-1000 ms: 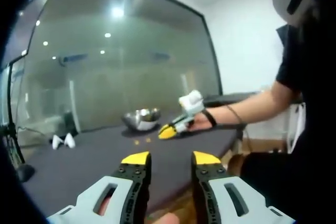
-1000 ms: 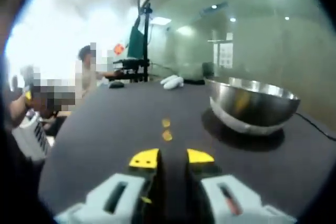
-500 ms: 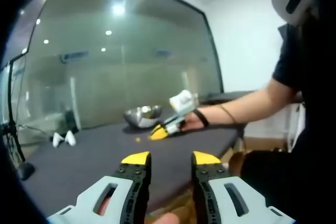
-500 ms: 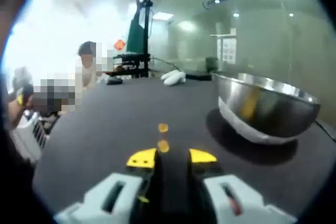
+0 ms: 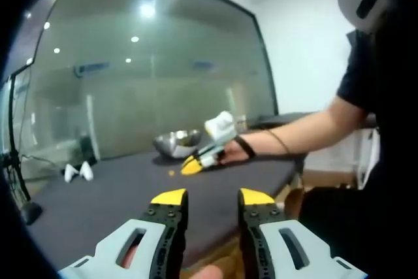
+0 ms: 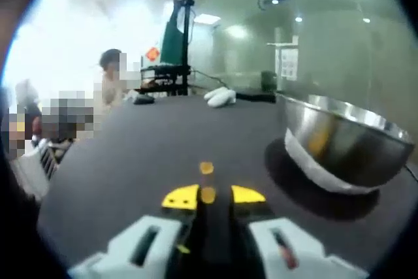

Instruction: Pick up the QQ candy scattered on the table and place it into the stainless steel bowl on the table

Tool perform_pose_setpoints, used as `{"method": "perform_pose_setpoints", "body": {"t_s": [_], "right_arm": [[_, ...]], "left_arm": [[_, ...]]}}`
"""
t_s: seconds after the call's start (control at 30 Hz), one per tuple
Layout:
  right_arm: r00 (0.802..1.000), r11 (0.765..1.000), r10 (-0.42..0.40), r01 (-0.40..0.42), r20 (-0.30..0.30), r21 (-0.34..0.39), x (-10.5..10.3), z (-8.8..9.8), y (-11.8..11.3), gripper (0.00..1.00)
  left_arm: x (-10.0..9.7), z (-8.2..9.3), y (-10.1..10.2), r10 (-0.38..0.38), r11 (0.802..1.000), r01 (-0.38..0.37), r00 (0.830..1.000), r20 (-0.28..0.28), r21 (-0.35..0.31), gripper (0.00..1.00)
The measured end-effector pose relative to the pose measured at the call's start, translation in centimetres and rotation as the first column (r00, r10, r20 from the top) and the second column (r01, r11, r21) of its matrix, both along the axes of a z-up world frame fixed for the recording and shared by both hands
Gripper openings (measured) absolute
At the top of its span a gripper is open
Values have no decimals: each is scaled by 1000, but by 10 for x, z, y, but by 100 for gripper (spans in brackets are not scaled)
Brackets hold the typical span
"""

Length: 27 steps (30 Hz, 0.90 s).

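On the dark table (image 6: 130,155) lie two small orange QQ candies. The nearer candy (image 6: 208,194) sits between the yellow tips of my right gripper (image 6: 214,196), which is open and low over the table. The farther candy (image 6: 206,168) lies just ahead of it. The stainless steel bowl (image 6: 346,142) stands to the right, showing something yellow inside. In the left gripper view my left gripper (image 5: 213,197) is open and empty near the table's edge. Far ahead are the right gripper (image 5: 192,164), a candy (image 5: 171,174) and the bowl (image 5: 176,143).
White objects (image 6: 219,96) (image 5: 78,173) lie at the table's far side. A glass wall (image 5: 150,70) runs behind the table. A person's arm (image 5: 294,136) reaches over the table from the right. A stand (image 6: 179,37) and seated people are beyond the far end.
My right gripper has moved forward along the table; the nearer candy now lies between its tips and the bowl looks closer. The left gripper has stayed still.
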State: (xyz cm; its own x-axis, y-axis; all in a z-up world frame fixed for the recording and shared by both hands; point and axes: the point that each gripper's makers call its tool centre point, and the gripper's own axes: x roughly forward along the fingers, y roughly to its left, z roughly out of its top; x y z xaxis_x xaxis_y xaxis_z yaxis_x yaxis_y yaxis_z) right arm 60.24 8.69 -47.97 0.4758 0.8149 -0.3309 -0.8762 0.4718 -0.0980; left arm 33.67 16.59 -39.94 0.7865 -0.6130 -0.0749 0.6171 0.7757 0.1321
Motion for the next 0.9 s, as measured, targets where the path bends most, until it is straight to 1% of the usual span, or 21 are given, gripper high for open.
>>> {"method": "perform_pose_setpoints", "body": {"t_s": [0.1, 0.17, 0.27, 0.43, 0.63, 0.7, 0.73, 0.8, 0.9], "right_arm": [[1000, 1000, 14, -14, 10, -6, 0, -1, 0, 11], [1000, 1000, 19, -19, 1, 0, -3, -1, 2, 10], [1000, 1000, 12, -12, -17, 13, -3, -1, 3, 9], [1000, 1000, 7, -6, -18, 18, -5, -1, 5, 9], [1000, 1000, -5, 6, -16, 11, -7, 1, 6, 9], [1000, 1000, -11, 11, 1, 7, -8, 3, 5, 9], [1000, 1000, -14, 14, 18, 16, -9, 7, 5, 9], [1000, 999, -12, 11, 22, 37, -12, 10, 5, 9], [998, 998, -22, 19, 57, 57, -15, 17, 0, 9]], "left_arm": [[-1, 0, -1, -4, 1000, 4, 1000, -1, 1, 32], [-1, -1, 0, -1, 1000, 1, 1000, -3, 1, 32], [0, -3, 2, 3, 1000, -3, 1000, -7, 2, 32], [2, -1, 2, 3, 1000, -3, 1000, -4, -4, 32], [1, -3, -1, -4, 1000, 4, 1000, -5, 3, 32], [1, -1, -1, -5, 1000, 5, 1000, -3, 0, 32], [1, 0, -1, -5, 1000, 5, 1000, 1, -1, 32], [1, 1, -1, -5, 1000, 5, 1000, 4, -2, 32], [2, 0, -2, -6, 1000, 6, 1000, 3, -4, 32]]}}
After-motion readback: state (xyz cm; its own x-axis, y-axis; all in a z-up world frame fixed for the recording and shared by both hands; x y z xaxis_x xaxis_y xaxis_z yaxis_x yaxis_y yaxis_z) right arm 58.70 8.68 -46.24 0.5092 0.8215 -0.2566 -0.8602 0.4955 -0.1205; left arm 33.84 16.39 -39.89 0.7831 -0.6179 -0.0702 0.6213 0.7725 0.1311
